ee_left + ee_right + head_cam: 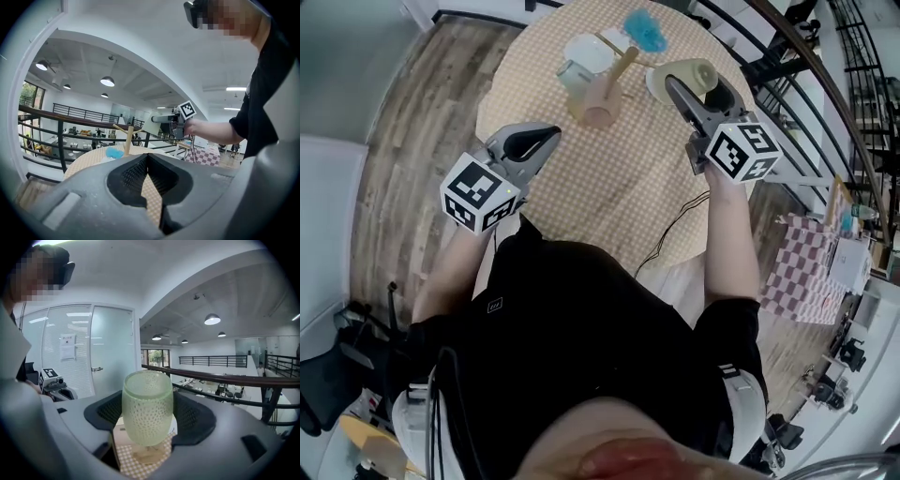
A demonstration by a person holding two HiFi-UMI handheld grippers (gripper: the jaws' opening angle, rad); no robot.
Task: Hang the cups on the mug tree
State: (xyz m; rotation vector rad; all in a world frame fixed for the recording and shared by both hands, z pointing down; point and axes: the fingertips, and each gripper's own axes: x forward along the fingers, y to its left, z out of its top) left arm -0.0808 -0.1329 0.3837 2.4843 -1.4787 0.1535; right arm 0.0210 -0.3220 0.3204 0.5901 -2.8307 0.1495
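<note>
Green cup held beside the mug tree.
The right claw (697,86) pinches a green cup (147,408) by its sides, upright, at three o'clock from the mug tree (622,67) on the tabletop (609,183), likely so that it can be lined up with a free peg. The left claw (148,174), pressed together and empty, hangs at the tabletop's nine o'clock edge, out of the way.

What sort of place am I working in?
Probably an open-plan office mezzanine: round table with checked cloth beside a dark metal railing over a lower floor, dome pendant lamps overhead.
</note>
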